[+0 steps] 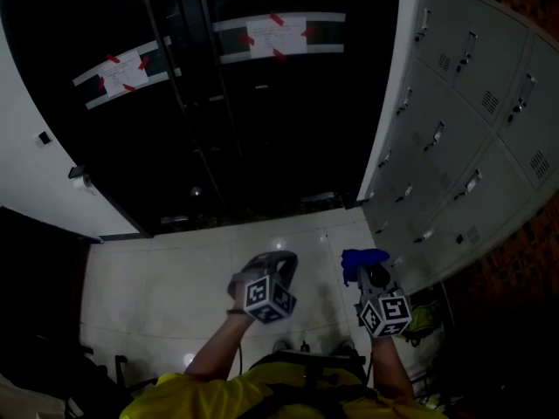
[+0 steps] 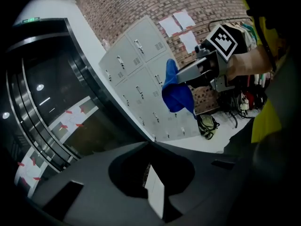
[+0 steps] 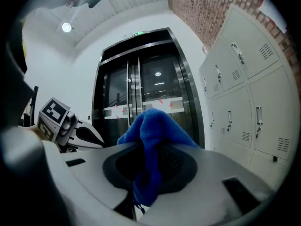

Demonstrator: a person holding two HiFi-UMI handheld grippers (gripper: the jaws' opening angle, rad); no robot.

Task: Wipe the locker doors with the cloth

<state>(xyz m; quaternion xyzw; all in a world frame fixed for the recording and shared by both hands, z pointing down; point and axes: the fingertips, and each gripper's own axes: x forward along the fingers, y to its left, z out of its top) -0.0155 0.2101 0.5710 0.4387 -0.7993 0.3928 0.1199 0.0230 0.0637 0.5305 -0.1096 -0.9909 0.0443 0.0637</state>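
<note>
A blue cloth [image 1: 362, 258] is bunched in my right gripper [image 1: 369, 271], which is shut on it in front of me and low. In the right gripper view the cloth [image 3: 153, 140] drapes over and down between the jaws of the right gripper [image 3: 146, 175]. The grey locker doors [image 1: 472, 120] stand to the right, apart from the cloth. My left gripper [image 1: 278, 264] is held beside the right one, shut with nothing in it [image 2: 153, 189]. From the left gripper view the cloth [image 2: 176, 92] hangs from the right gripper [image 2: 181, 76] before the lockers [image 2: 141, 74].
Dark glass doors [image 1: 244, 103] with red-taped paper notices fill the space ahead. A pale tiled floor [image 1: 175, 278] lies below. A yellow-green bag [image 2: 207, 125] sits at the foot of the lockers by a brick wall [image 2: 141, 4].
</note>
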